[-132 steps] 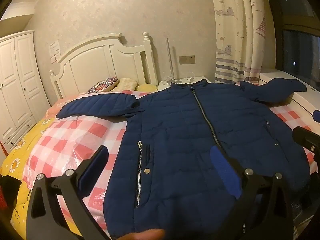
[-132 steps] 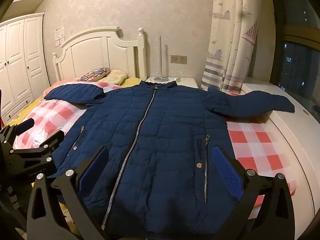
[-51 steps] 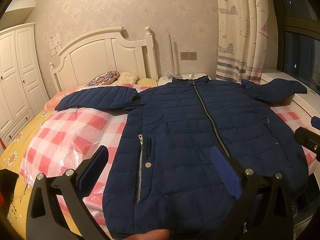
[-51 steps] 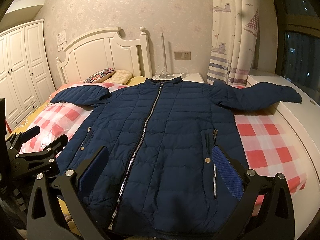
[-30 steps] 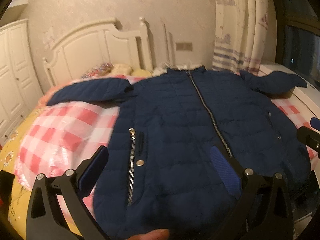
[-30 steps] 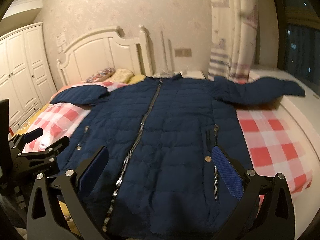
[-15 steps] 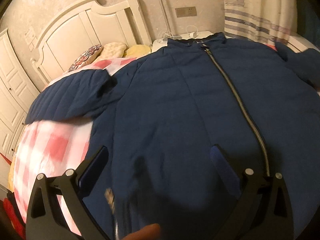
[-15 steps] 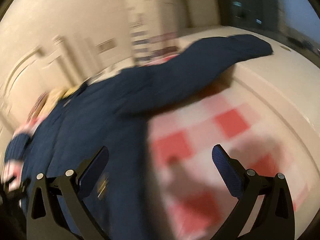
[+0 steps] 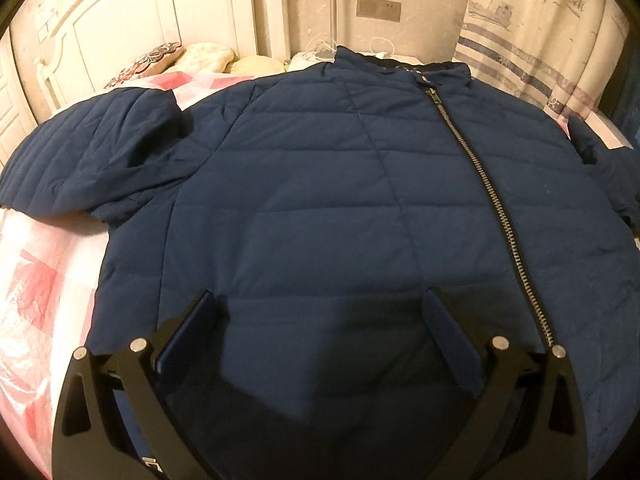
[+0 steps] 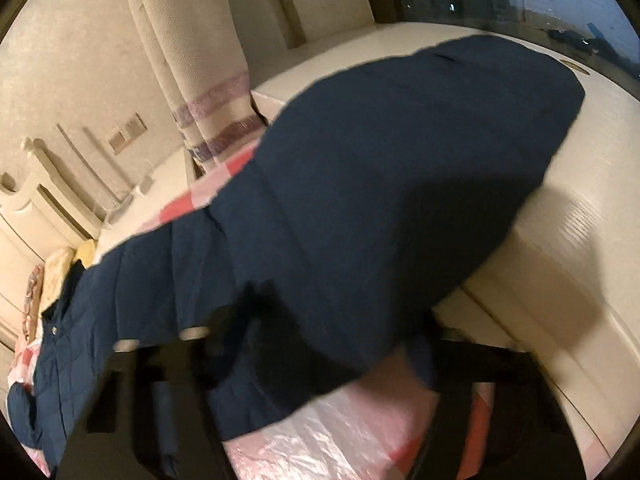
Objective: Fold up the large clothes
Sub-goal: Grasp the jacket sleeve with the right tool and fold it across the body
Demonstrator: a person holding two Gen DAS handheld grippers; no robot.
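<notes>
Now right gripper (image 10: 320,344) rolled, jaws closing around jacket sleeve (image 10: 400,168)

Your left gripper (image 9: 320,320): two black angled arms with triangular cut-outs, silver round screws on top, dark blue pads (image 9: 450,334) inside. Your right gripper (image 10: 320,344): blurred, black arms, pale screw heads.

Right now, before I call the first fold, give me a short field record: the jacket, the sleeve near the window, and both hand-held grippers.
jacket: navy, quilted, spread front up on the checked bed cover
zipper: closed to the top
window-side sleeve: stretched out, its end on the white ledge
left hand-held gripper: open, over the jacket's front, holding nothing
right hand-held gripper: jaws have just been closing with the sleeve between them; blur hides whether the pads press
</notes>
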